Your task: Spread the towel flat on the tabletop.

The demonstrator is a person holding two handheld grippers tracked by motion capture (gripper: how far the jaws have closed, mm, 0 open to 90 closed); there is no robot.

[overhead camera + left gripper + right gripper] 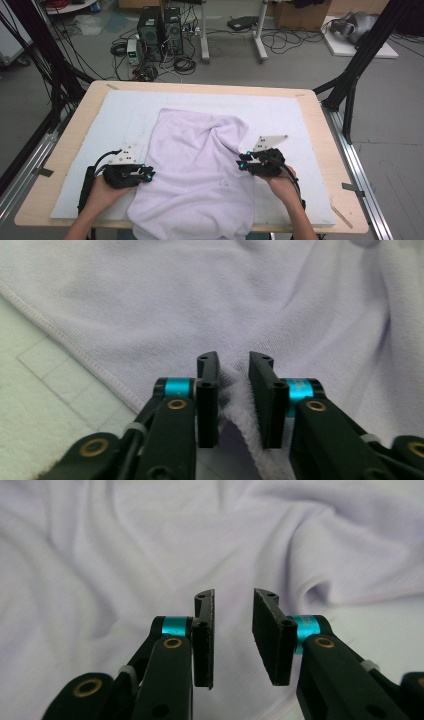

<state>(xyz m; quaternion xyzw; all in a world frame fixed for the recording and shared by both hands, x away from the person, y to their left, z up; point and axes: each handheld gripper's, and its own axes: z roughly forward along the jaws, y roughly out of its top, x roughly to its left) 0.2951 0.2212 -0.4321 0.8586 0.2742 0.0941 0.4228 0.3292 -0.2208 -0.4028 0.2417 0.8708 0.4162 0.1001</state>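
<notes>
Left edge of table: bare wooden table (60, 150) rim, with the white mat (125, 115) covering most of the top.
Left gripper: the left gripper (148, 174) sits at the towel's left hem, near the front. In the left gripper view (234, 390) its jaws stand a narrow gap apart with a raised fold of fabric between them; the pads do not look pressed onto it, so I judge it loose, not gripped.
Towel: the lavender towel (195, 170) lies rumpled across the middle of the mat, its front edge hanging over the table's near side, a ridge running up toward the far right corner.
Right gripper: the right gripper (241, 164) is at the towel's right edge. In the right gripper view (234, 635) the jaws are narrowly apart and nothing lies between them, only cloth beneath.
Step in hand: likely re-taking both side edges to spread or fold the towel.
Doing it well: catch the hem itself, both sides at matching height; close fully before lifting; pull outward evenly so the ridge flattens rather than bunches.
</notes>
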